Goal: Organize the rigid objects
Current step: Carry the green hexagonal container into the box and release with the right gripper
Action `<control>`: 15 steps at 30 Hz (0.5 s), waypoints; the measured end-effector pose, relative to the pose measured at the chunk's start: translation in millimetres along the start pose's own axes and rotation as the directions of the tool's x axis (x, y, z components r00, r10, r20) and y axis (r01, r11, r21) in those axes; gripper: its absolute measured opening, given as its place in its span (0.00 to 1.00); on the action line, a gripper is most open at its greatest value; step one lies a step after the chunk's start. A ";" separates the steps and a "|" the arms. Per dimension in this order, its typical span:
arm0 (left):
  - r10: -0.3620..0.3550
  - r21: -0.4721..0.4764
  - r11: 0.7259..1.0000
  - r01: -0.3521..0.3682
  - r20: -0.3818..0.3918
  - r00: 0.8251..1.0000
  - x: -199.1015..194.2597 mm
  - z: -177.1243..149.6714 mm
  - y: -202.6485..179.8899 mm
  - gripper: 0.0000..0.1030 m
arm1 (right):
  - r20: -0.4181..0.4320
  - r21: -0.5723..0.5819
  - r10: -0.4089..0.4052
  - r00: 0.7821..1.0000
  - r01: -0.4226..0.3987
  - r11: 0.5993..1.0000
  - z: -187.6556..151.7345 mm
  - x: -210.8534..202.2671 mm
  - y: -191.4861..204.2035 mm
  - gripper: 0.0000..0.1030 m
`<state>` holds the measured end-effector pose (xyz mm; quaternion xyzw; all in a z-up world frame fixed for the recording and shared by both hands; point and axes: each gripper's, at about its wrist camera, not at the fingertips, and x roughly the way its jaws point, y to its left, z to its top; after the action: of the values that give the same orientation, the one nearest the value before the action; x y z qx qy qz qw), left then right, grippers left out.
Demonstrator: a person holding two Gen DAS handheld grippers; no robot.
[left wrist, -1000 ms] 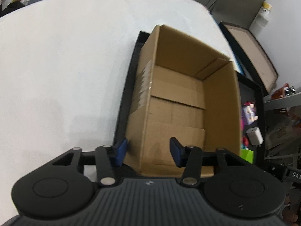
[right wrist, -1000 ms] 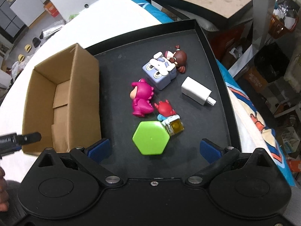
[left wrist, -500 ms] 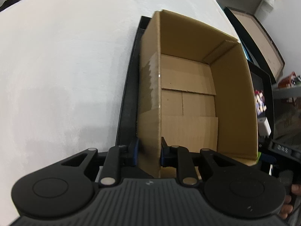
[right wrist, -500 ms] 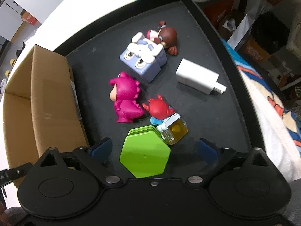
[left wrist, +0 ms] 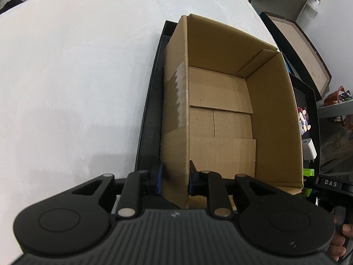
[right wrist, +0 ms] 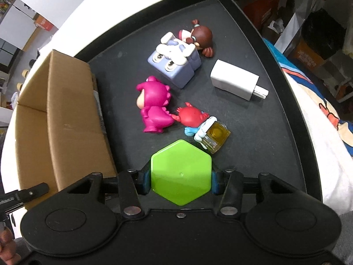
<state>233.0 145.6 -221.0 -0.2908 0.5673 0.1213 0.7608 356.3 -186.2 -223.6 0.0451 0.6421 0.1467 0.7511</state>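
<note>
Here, one black matte tray (right wrist: 275, 50) carries one open corrugated cardboard box (right wrist: 72, 119) at nine o'clock. The left gripper (left wrist: 175, 180) pinches the box's near wall. The right gripper (right wrist: 181, 180), jaws just closing, presses both pads on one glossy green hexagonal container (right wrist: 181, 172) at six o'clock. Toward twelve lie four plastic figurines (right wrist: 155, 105), one smooth white charger (right wrist: 235, 81) and one small amber glass bottle (right wrist: 217, 135).

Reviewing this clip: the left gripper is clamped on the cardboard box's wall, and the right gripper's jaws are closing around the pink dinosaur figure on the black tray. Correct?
Not quite. The right gripper has its jaws against the green hexagonal piece, not the pink dinosaur figure, which lies free on the black tray, as the right wrist view shows. The left gripper is clamped on the cardboard box wall.
</note>
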 end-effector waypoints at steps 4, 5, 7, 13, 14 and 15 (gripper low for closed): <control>0.005 0.018 1.000 -0.005 0.002 1.000 -6.6 -6.2 -0.2 0.20 | 0.028 0.011 0.023 0.999 -0.024 1.000 0.1 -17.1 2.3 0.46; 0.007 0.026 1.000 -0.007 0.001 1.000 -7.6 -7.1 -1.1 0.20 | 0.038 0.008 0.026 0.999 -0.026 1.000 3.1 -20.6 4.7 0.46; 0.002 0.033 0.999 -0.002 -0.003 1.000 -8.7 -8.6 -2.0 0.20 | 0.063 0.005 0.019 0.998 -0.020 1.000 3.7 -32.4 5.8 0.46; -0.008 0.037 0.999 0.008 -0.003 1.000 -9.2 -9.2 -3.1 0.21 | 0.123 -0.023 0.028 0.992 -0.025 0.999 10.8 -57.2 18.3 0.46; -0.010 0.036 0.999 0.010 -0.004 1.000 -9.0 -8.9 -2.6 0.21 | 0.130 -0.029 0.031 0.991 -0.027 0.999 12.2 -60.4 20.5 0.46; -0.012 0.034 0.999 0.013 -0.005 1.000 -9.0 -8.6 -2.3 0.21 | 0.138 -0.035 0.034 0.990 -0.029 0.999 13.6 -64.5 24.6 0.46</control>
<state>224.4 140.0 -213.5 -0.2816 0.5695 0.1060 0.7650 357.0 -179.0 -153.6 0.0527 0.5852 0.1657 0.7920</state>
